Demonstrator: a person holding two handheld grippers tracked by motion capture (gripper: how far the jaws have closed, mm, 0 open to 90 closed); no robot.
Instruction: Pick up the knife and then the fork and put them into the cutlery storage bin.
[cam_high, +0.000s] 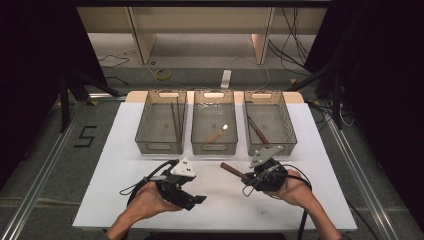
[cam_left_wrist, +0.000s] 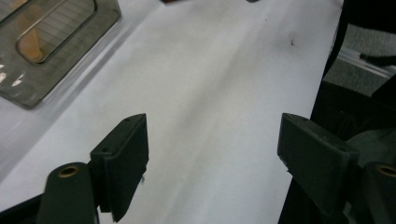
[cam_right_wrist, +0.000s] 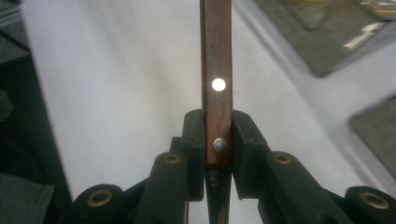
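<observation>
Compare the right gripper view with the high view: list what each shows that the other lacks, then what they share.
Right gripper view alone: two metal rivets in the wooden handle, and the claw pads pressing its sides.

High view alone: both hands, the left claw open and empty, three bins in a row, with chopsticks in the left one and a wooden-handled utensil in the middle one.

Shared: the right claw shut on the wooden handle, over the white table.

Three bins (cam_high: 214, 148) behind handle (cam_high: 231, 169) (table).
</observation>
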